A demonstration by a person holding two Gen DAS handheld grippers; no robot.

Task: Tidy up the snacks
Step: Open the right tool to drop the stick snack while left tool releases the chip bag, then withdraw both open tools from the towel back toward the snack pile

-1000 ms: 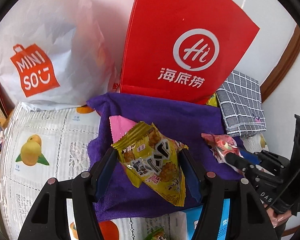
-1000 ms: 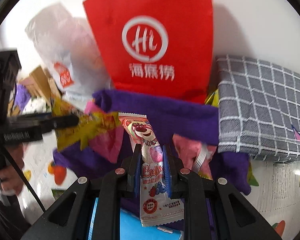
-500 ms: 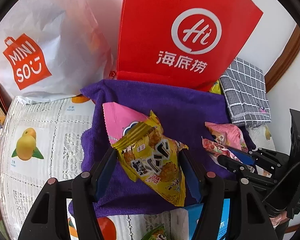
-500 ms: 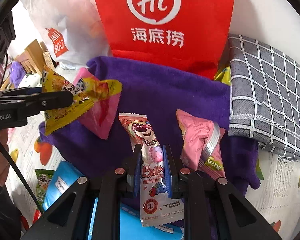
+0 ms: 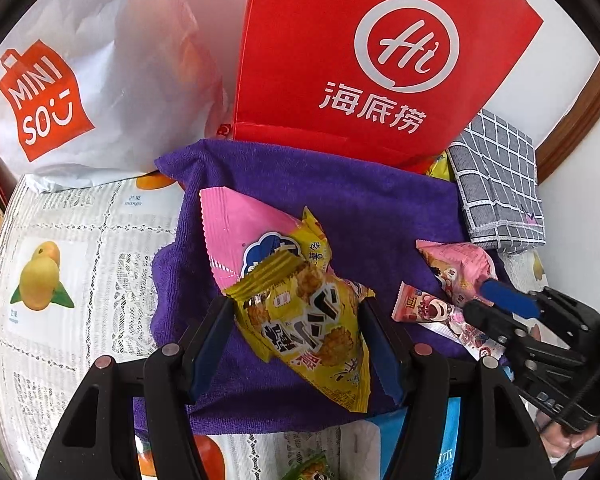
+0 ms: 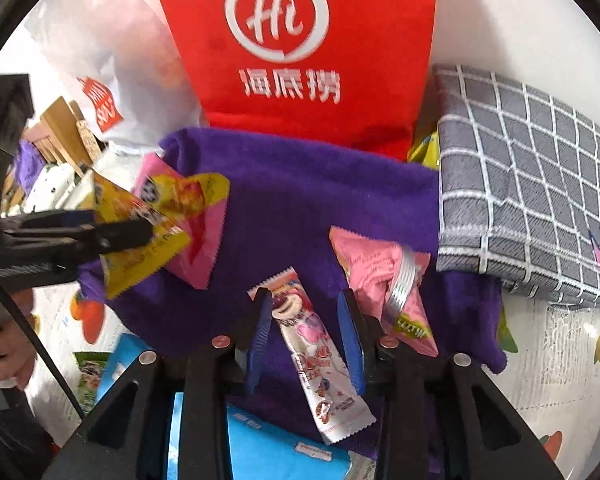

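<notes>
My left gripper (image 5: pixel 296 312) is shut on a yellow snack packet (image 5: pixel 312 332), held just above a purple towel (image 5: pixel 360 208). Under the packet's top lies a pink packet (image 5: pixel 236 232). In the right wrist view my right gripper (image 6: pixel 305 312) has its jaws opening. A long pink-and-white strip packet (image 6: pixel 320 364) lies between the blue pads on the purple towel (image 6: pixel 300 184), and the pads stand apart from it. A second pink packet (image 6: pixel 372 268) rests just right of that gripper. The left gripper (image 6: pixel 132 228) shows at the left edge with the yellow packet (image 6: pixel 140 248).
A red paper bag (image 5: pixel 380 60) and a white shopping bag (image 5: pixel 100 80) stand behind the towel. A grey checked cloth bundle (image 6: pixel 532 184) sits to the right. A blue box (image 6: pixel 268 448) lies at the towel's near edge. A fruit-print tablecloth (image 5: pixel 60 240) covers the table.
The right jaws have come apart and let go of the strip packet, which now lies on the towel. Both views have tipped down toward the towel. The left grip is unchanged.
</notes>
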